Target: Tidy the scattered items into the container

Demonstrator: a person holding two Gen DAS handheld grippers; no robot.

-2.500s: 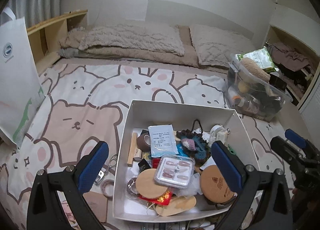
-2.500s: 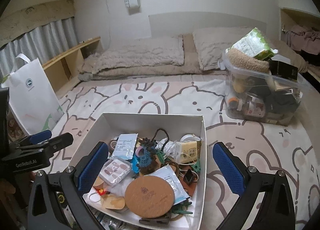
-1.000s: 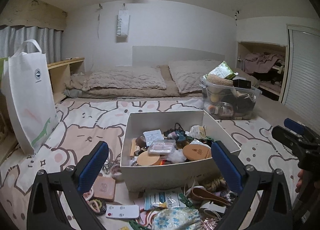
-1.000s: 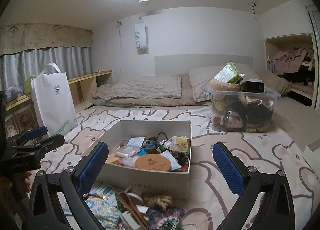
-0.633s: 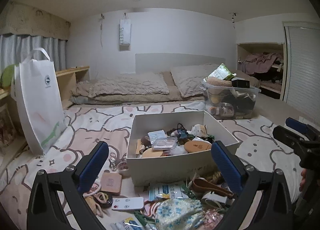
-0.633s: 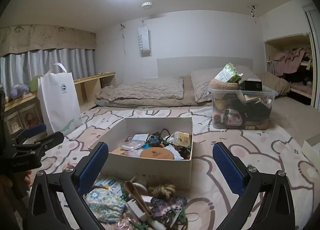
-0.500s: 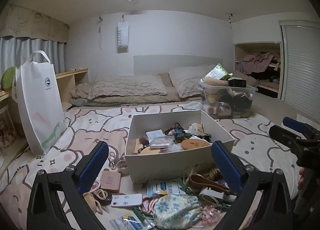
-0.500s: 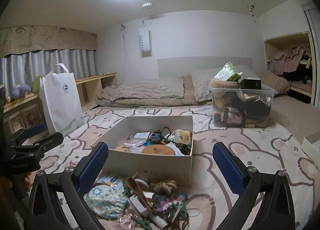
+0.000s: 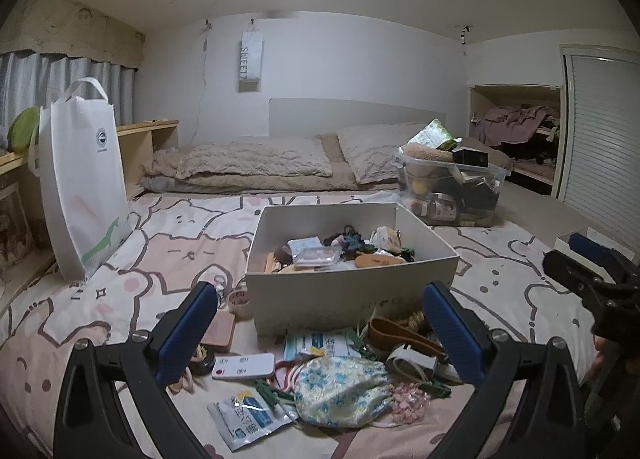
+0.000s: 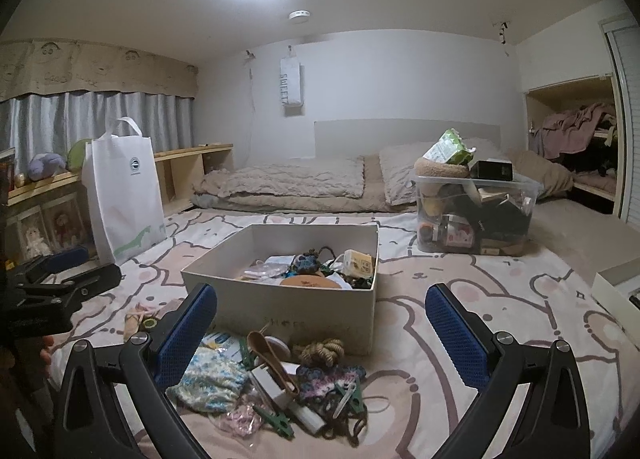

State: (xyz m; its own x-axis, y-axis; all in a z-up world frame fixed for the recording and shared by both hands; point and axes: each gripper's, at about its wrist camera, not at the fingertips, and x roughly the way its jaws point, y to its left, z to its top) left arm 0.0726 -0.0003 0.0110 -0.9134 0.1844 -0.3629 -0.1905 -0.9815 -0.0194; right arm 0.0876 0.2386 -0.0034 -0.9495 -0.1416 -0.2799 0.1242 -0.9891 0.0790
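Left wrist view, nearest first: the left gripper (image 9: 320, 323) hangs above the bedspread with its blue pads spread wide and nothing between them. Just under it lies the clutter to be tidied — a floral fabric pouch (image 9: 340, 387), a white remote (image 9: 243, 366), a blue-and-white sachet (image 9: 250, 419), green clips and a brown strap (image 9: 404, 335). A tan card case (image 9: 218, 333) and a tape roll (image 9: 239, 299) sit to the left, close against the box corner. Everything is heaped by the near wall of the box, probably so each item needs only a short lift over the rim.

Behind the heap stands the white cardboard box (image 9: 352, 299), already partly filled with small things such as a round wooden lid and a clear case.

The right gripper (image 10: 320, 323) in its own view is likewise wide apart and empty, poised over a knotted rope (image 10: 323, 352) and a crocheted piece (image 10: 328, 375) beside the box front. Both tools look held back and level, which suggests the person is surveying before choosing a pickup — the pouch seems the easiest soft target.

Farther off are a white tote bag (image 9: 80, 187) standing at the left, a clear storage bin (image 9: 452, 195) packed full at the right, then the pillows (image 9: 372, 151) and the wall.
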